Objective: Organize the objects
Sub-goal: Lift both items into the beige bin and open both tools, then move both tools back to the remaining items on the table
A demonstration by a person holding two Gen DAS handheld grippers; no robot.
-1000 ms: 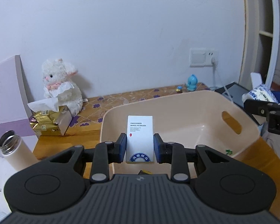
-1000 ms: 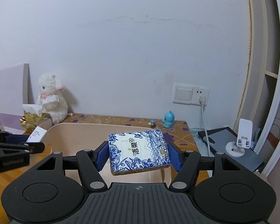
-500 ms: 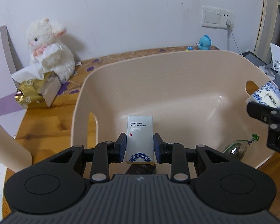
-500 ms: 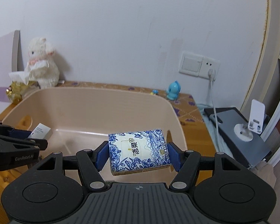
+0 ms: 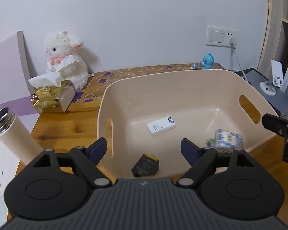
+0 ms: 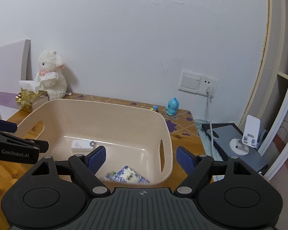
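Note:
A beige plastic basket (image 5: pixel 136 82) (image 6: pixel 98 105) sits on the wooden desk. Inside it lie a white hotel-supplies box (image 5: pixel 160 125) (image 6: pixel 80 145), a blue-and-white tissue pack (image 5: pixel 228 139) (image 6: pixel 127 176), a black packet with a yellow edge (image 5: pixel 146 165) and a small green-leafed item, blurred. My left gripper (image 5: pixel 144 149) is open above the basket's near side, nothing between its fingers. My right gripper (image 6: pixel 141 159) is open above the basket's right end, directly over the tissue pack. In each wrist view, the other gripper pokes in from the side.
A white plush lamb (image 5: pixel 64 57) (image 6: pixel 50 74) and a gold tissue box (image 5: pixel 48 97) stand at the back left. An open white flask (image 5: pixel 11 134) stands at the left. A blue figurine (image 5: pixel 207 61) (image 6: pixel 172 106), wall socket (image 6: pixel 198 82) and phone stand (image 6: pixel 249 132) lie right.
Both grippers opened. The white box dropped from the left one and the tissue pack from the right one; both now lie in the basket.

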